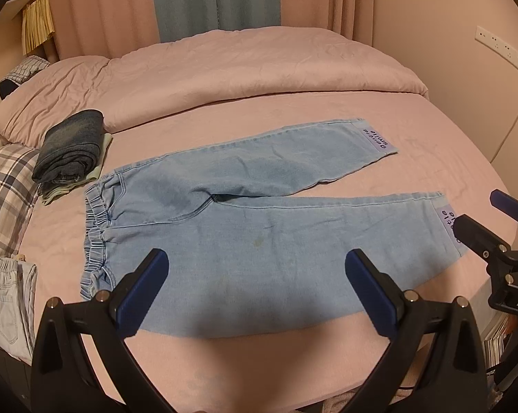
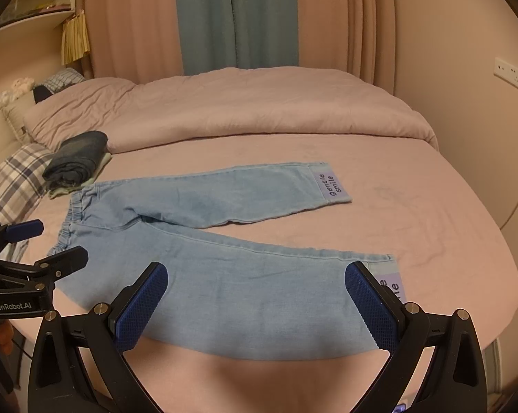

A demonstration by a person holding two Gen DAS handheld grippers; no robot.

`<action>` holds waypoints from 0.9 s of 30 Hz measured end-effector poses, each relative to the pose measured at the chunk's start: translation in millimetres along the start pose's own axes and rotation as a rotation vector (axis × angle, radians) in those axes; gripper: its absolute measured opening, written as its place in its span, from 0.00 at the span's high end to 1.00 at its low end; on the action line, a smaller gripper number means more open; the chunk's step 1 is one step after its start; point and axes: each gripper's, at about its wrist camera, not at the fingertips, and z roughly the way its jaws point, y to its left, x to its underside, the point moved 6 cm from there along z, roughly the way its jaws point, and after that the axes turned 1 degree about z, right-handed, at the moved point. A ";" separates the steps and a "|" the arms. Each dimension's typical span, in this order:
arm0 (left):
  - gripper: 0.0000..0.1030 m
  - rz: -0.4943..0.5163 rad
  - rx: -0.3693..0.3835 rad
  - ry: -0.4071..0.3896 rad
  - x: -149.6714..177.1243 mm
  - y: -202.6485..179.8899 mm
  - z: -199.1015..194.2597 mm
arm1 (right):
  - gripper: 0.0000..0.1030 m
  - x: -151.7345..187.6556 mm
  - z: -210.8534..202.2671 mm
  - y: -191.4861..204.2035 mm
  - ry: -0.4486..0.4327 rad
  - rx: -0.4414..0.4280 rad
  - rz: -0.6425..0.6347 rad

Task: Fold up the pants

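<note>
Both grippers, left (image 1: 257,270) and right (image 2: 255,284), hang wide open and empty over the near leg of the pants (image 1: 224,227), spread flat on the bed (image 1: 448,158). Beyond the waistband sits folded dark denim (image 1: 71,153), then the duvet (image 1: 224,72).

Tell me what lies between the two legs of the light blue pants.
Only bare pink sheet. The pants lie flat, legs spread in a V from the crotch toward the labelled cuffs, with nothing in the wedge between them. Both wrist views show it, the right wrist view most clearly.
</note>
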 end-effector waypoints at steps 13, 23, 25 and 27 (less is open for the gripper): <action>0.00 0.003 0.009 -0.005 15.6 27.6 -2.8 | 0.01 0.0 1.4 2.8 0.003 -0.004 -0.005; 0.00 0.004 0.007 -0.005 19.5 33.4 -1.4 | 0.01 0.4 2.7 3.7 0.004 -0.005 -0.009; 0.00 0.004 0.009 -0.006 20.9 35.5 -1.6 | 0.01 0.9 2.7 4.1 0.004 -0.005 -0.009; 0.00 0.005 0.008 -0.005 21.8 37.3 -1.5 | 0.01 0.9 2.7 4.2 0.004 -0.004 -0.008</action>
